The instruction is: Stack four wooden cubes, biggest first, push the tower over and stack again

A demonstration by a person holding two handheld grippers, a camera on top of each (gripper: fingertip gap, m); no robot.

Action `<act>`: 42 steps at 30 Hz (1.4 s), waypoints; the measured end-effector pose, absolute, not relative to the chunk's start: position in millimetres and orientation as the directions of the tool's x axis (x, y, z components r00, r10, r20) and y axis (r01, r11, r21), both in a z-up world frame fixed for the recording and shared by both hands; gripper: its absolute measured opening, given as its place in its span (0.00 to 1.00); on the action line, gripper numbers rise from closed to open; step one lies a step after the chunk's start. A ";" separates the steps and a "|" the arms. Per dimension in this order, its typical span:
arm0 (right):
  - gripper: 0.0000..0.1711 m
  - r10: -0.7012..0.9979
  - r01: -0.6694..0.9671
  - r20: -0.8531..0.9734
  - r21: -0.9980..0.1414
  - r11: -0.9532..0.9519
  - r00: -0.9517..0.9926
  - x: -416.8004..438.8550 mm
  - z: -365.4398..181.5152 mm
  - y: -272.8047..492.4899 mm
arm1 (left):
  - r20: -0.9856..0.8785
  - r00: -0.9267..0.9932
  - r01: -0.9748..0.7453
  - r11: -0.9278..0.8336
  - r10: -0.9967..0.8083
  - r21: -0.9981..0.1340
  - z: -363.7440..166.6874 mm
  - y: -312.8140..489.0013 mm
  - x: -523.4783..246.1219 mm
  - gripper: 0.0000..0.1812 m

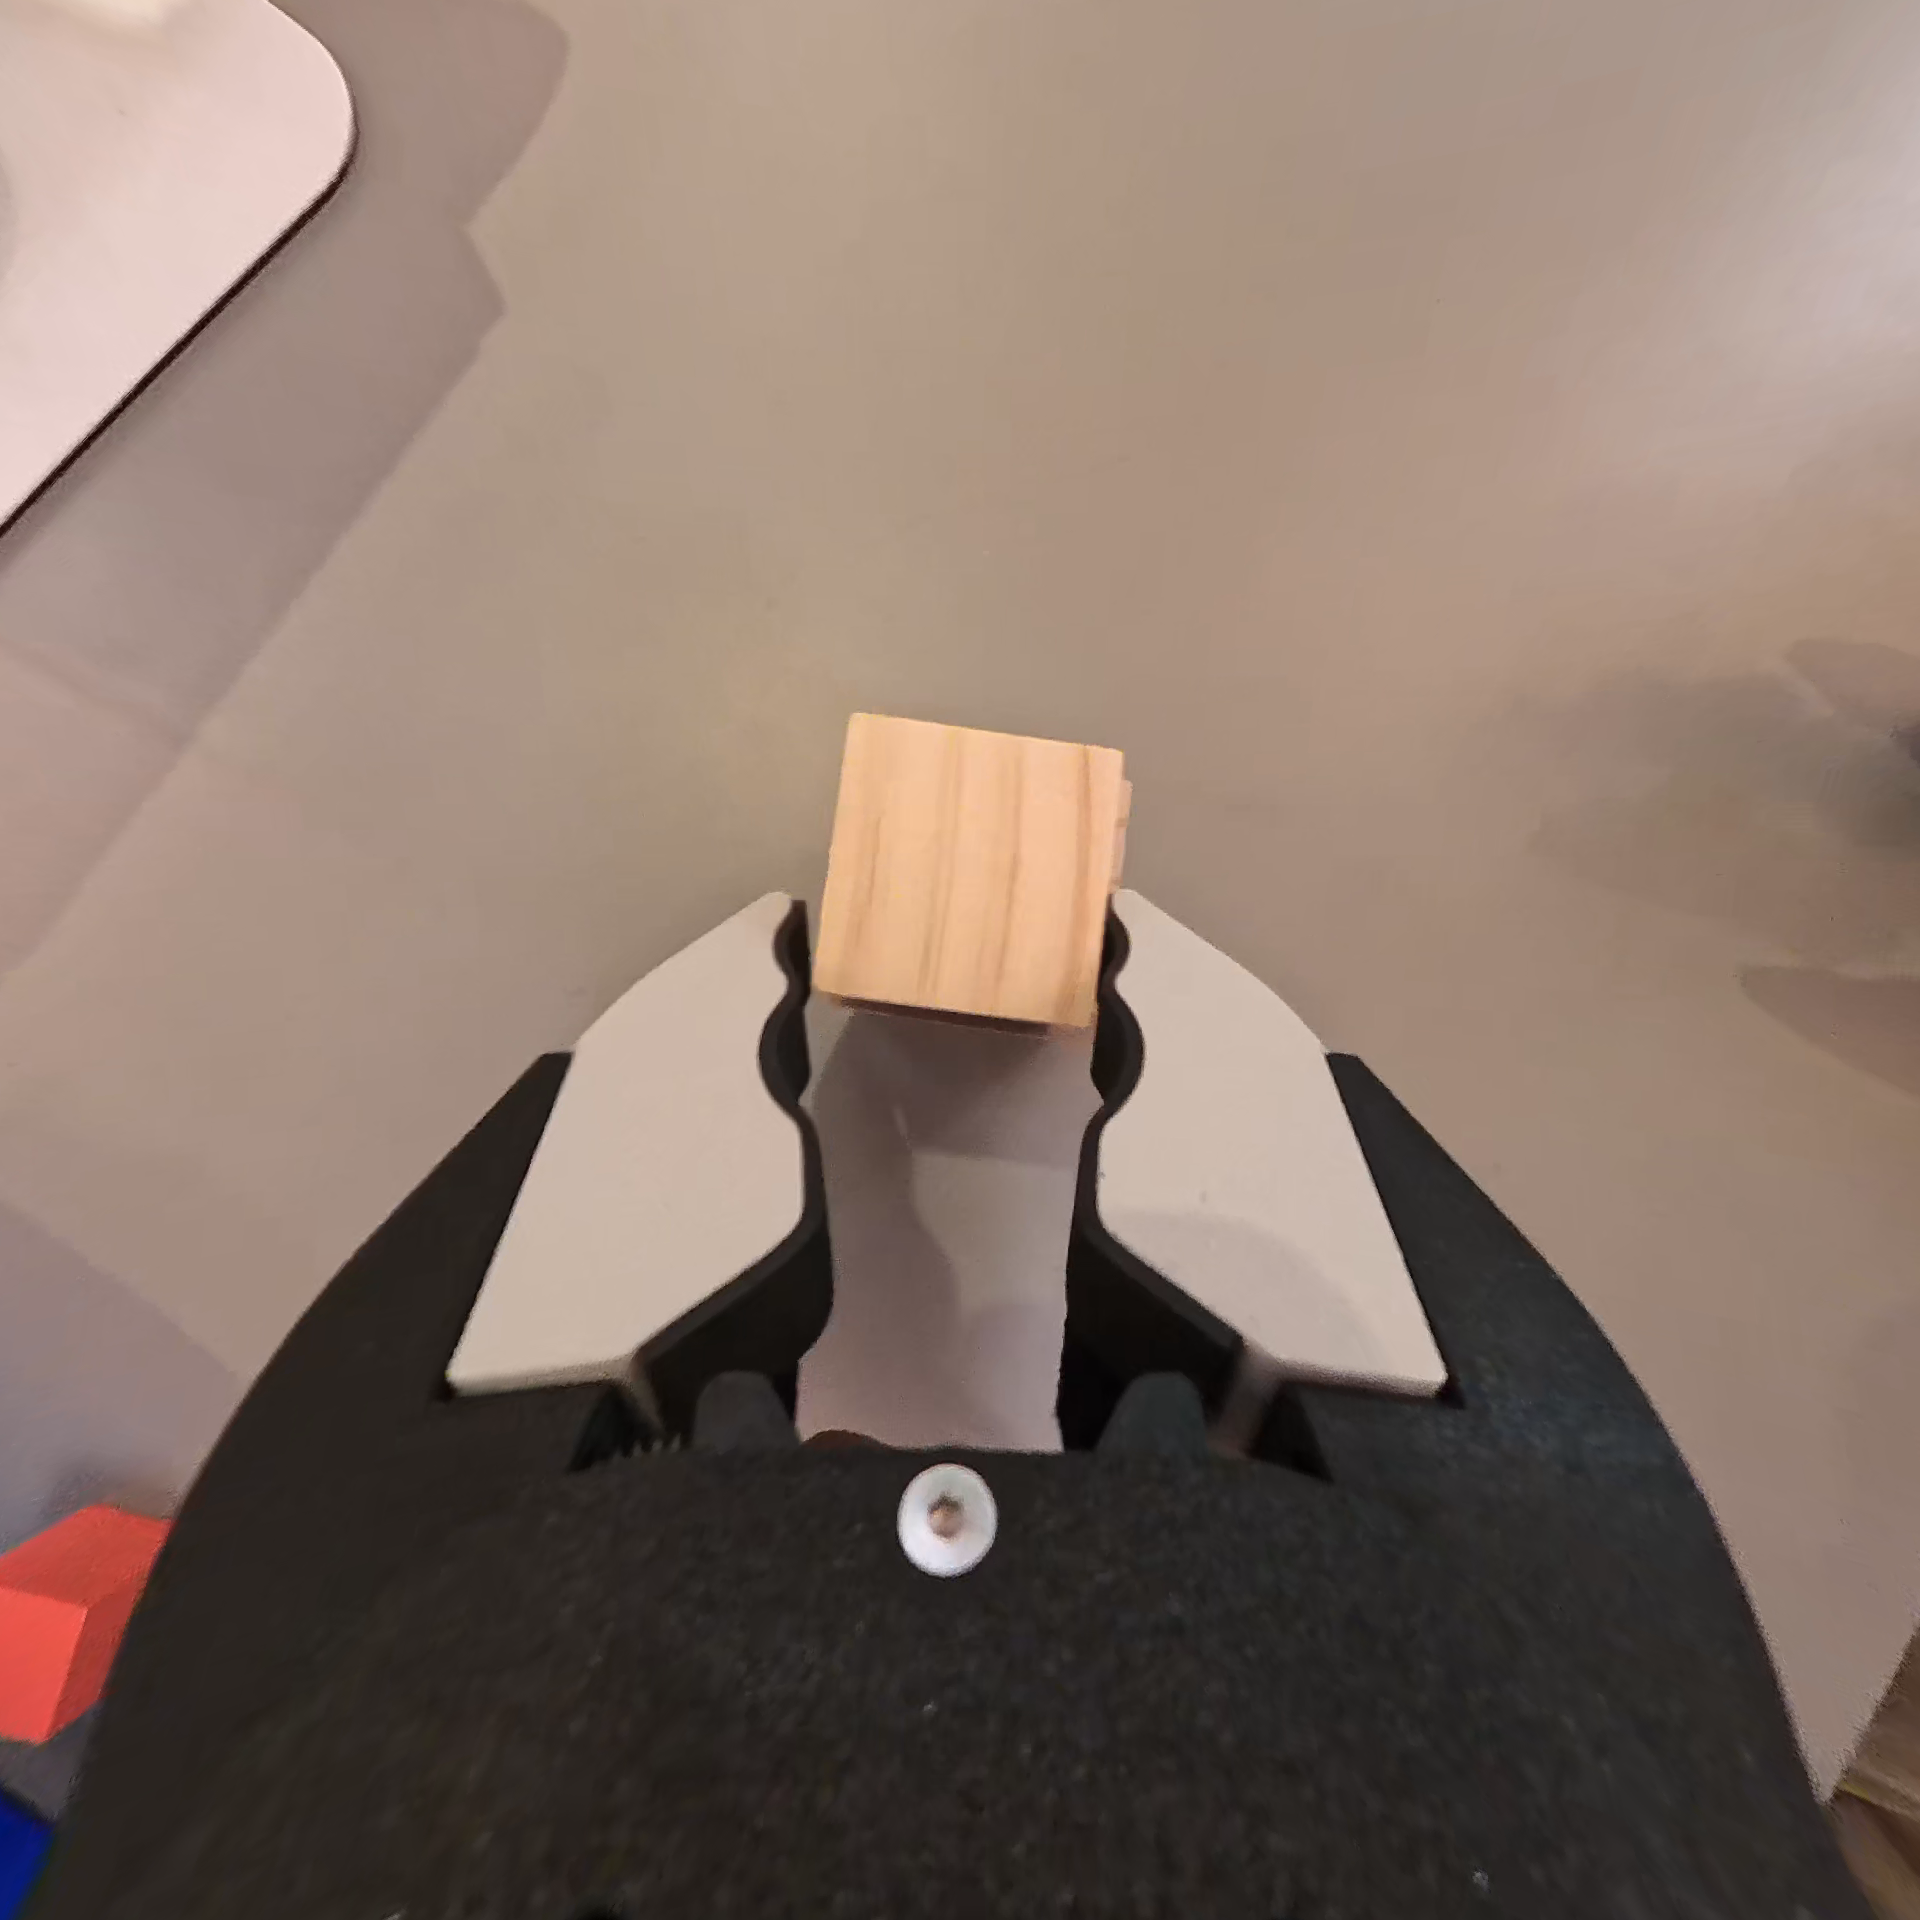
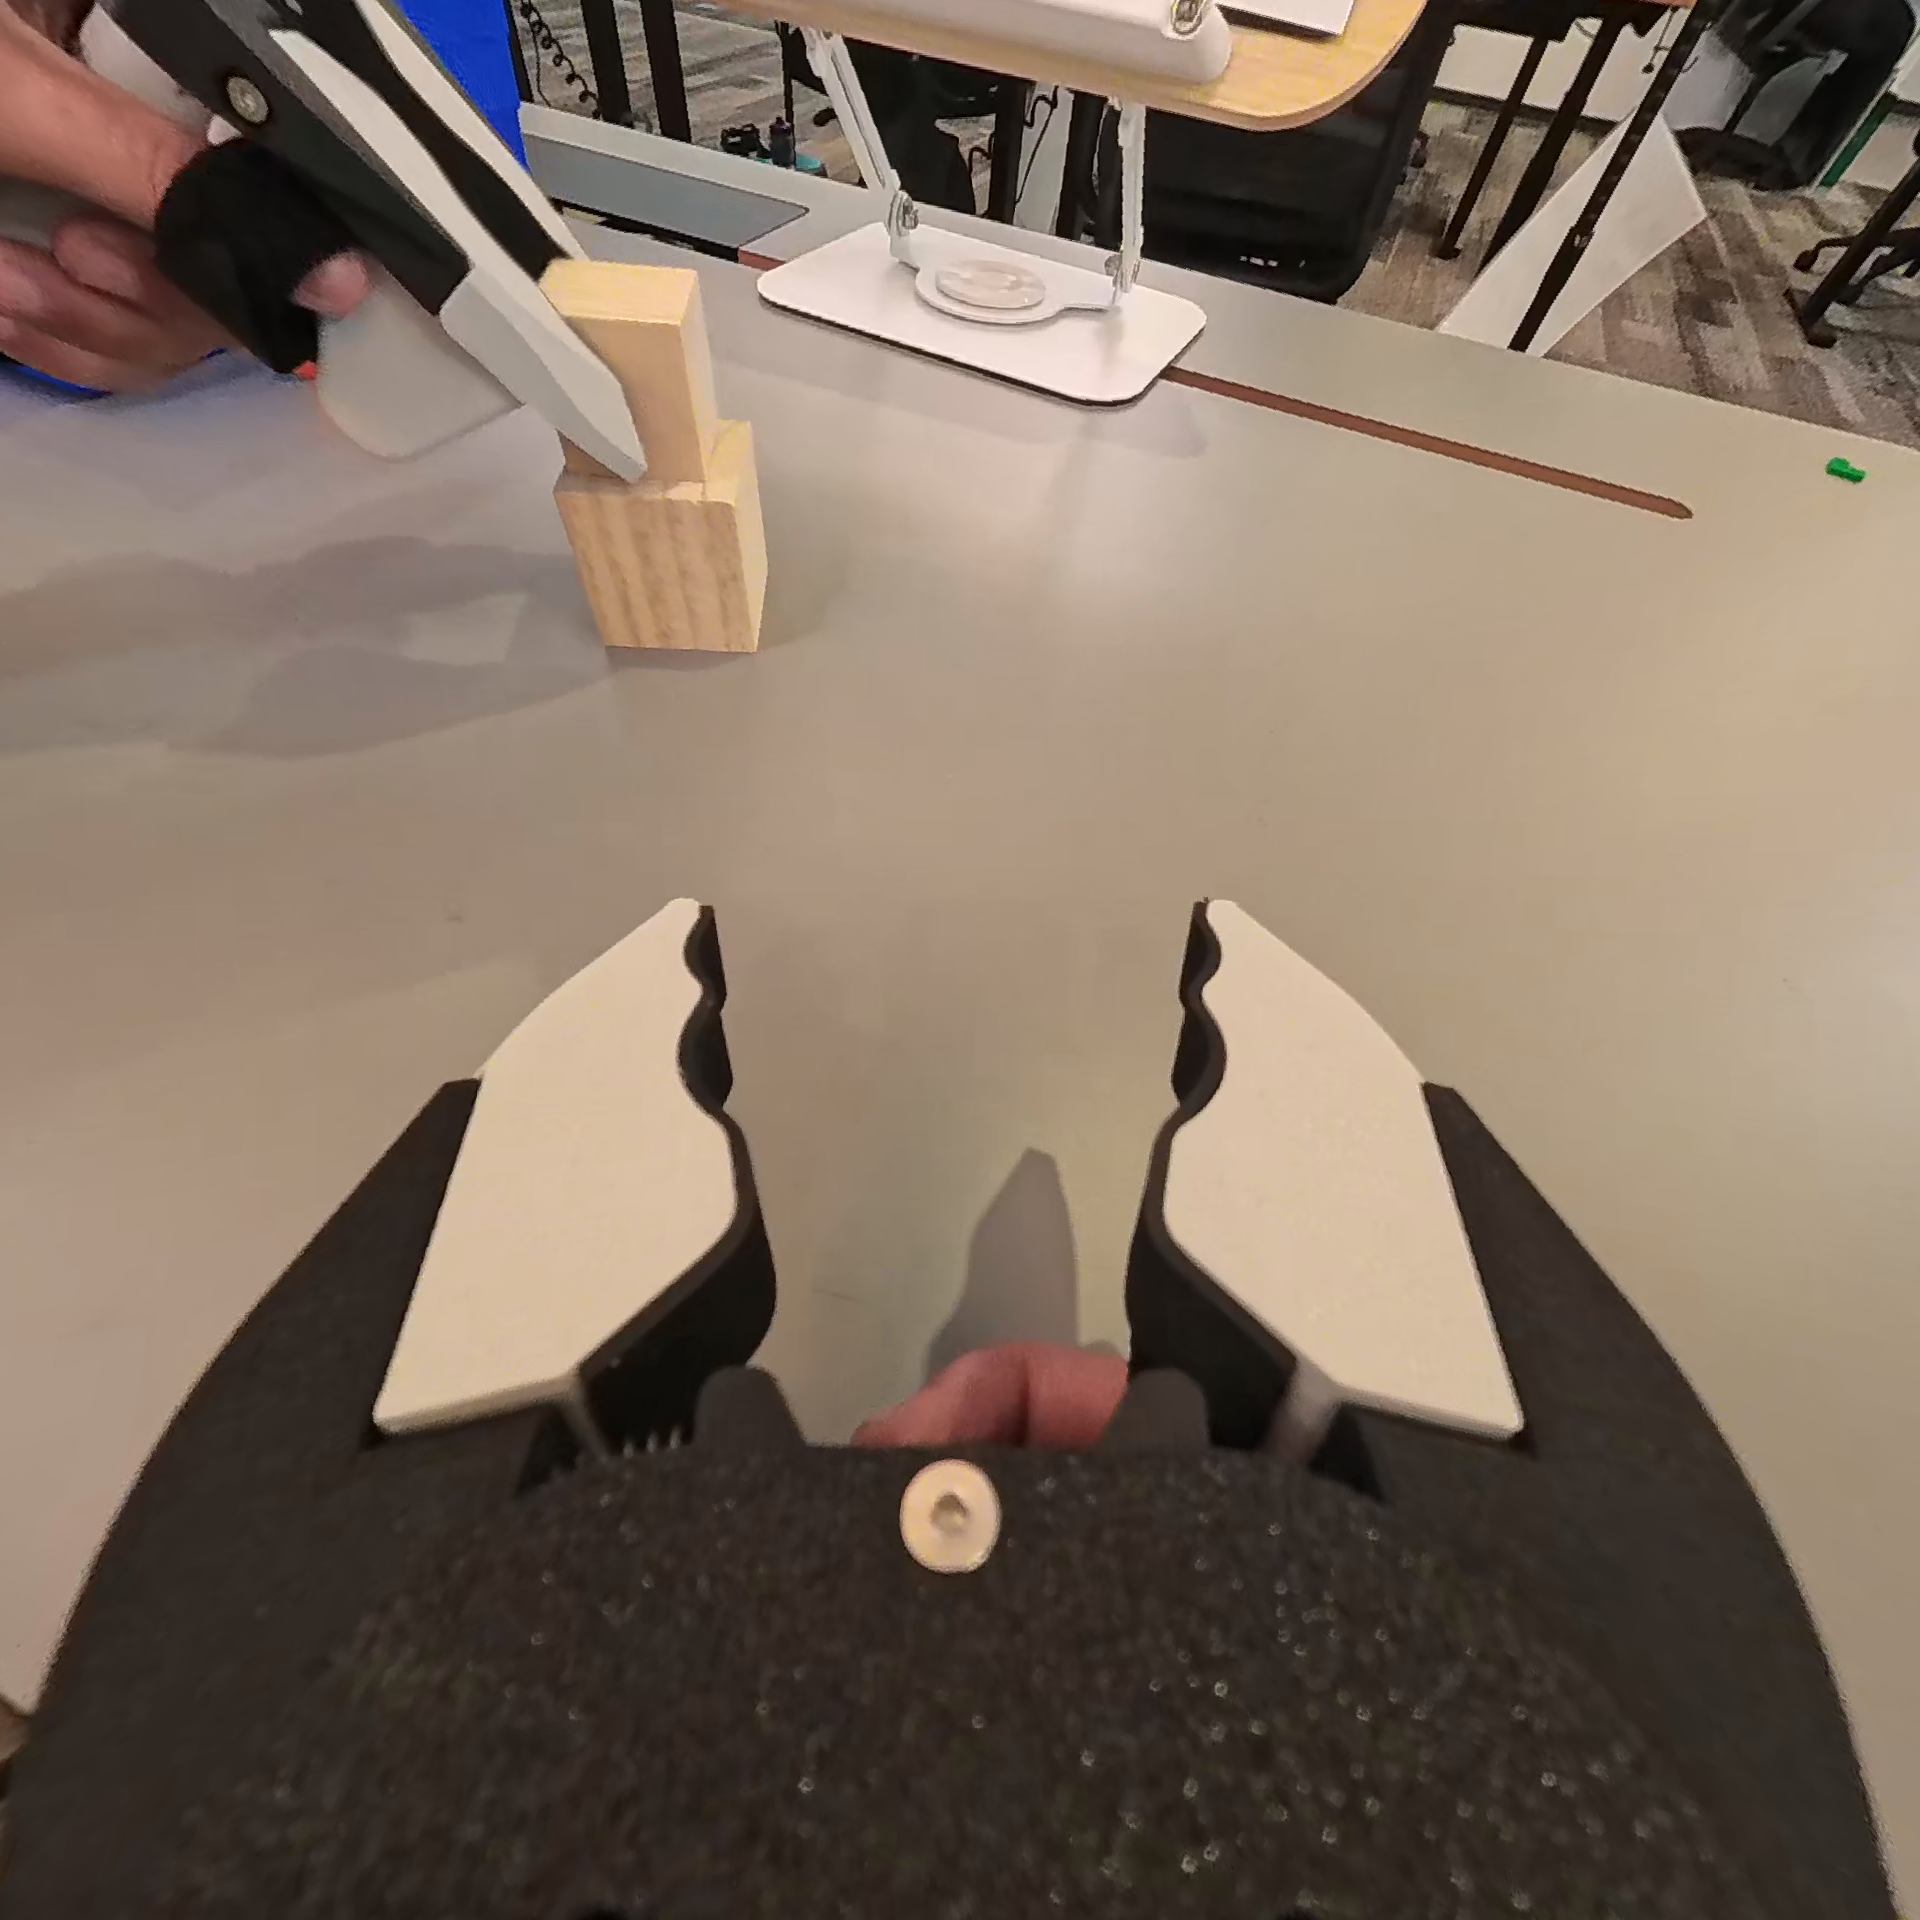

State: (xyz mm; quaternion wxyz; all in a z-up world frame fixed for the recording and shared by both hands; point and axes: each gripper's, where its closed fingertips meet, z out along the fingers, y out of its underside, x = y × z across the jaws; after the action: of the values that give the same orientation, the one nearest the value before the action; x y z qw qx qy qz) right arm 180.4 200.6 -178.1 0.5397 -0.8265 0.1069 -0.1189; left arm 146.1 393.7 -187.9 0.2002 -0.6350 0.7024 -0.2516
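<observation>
The grey worktop (image 2: 1143, 790) fills most of both views, running far back to a room of desks and chair legs. At its far edge stands a white stand with a flat rounded base (image 2: 997, 322), its base corner also showing at the far left of the left wrist view.

The right claw (image 2: 956, 940) sits near, low over bare worktop, its two white-faced fingers spread wide apart with nothing between them.

The left claw (image 1: 956, 940), seen far left in the right wrist view with a hand (image 2: 94, 239) around its grip, slants down onto the stack. Its fingers are pressed against both sides of the smaller wooden cube (image 1: 961, 868), gripping it.

The larger wooden cube (image 2: 665, 551) rests on the worktop at far left, well apart from the right claw. The smaller cube sits on its top, set toward its left side and slightly tilted; whether it rests fully flat cannot be told.

A red block (image 1: 68, 1621) and a blue one (image 1: 19, 1829) peek out near left. A tiny green piece (image 2: 1845, 471) lies far right.
</observation>
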 end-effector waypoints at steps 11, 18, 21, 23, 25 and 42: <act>0.49 -0.315 -0.047 0.102 -0.901 -0.432 0.944 183.3 -181.7 205.0 | 0.009 0.028 -0.537 -0.023 -1.000 -0.843 -116.1 396.2 98.4 0.50; 0.49 -0.306 -0.039 0.108 -0.898 -0.437 0.946 178.5 -182.4 209.5 | 0.097 0.299 -0.211 -0.164 -0.949 -0.964 -101.4 400.0 12.8 0.60; 0.49 -0.300 -0.038 0.103 -0.903 -0.428 0.948 174.6 -180.3 212.4 | 0.097 0.415 -0.156 -0.175 -0.905 -0.972 -116.7 400.2 -16.3 0.60; 0.49 -0.295 -0.033 0.103 -0.906 -0.422 0.950 171.2 -178.6 214.3 | 0.071 0.465 -0.172 -0.168 -0.882 -0.971 -129.6 398.4 -28.7 0.60; 0.49 -0.287 -0.023 0.110 -0.905 -0.424 0.952 167.9 -178.6 215.2 | 0.064 0.507 -0.184 -0.181 -0.860 -0.966 -138.9 397.5 -38.1 0.60; 0.49 -0.275 -0.023 0.109 -0.900 -0.436 0.955 165.1 -183.3 215.4 | 0.020 0.602 -0.319 -0.264 -0.798 -0.910 -173.1 412.4 -46.4 0.51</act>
State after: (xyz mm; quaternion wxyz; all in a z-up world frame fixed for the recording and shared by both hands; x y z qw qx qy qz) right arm 165.1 215.4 -183.3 0.5235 -0.8388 0.0891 -0.1204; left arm -46.4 412.4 -173.1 0.4806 -0.7550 0.3701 -0.2492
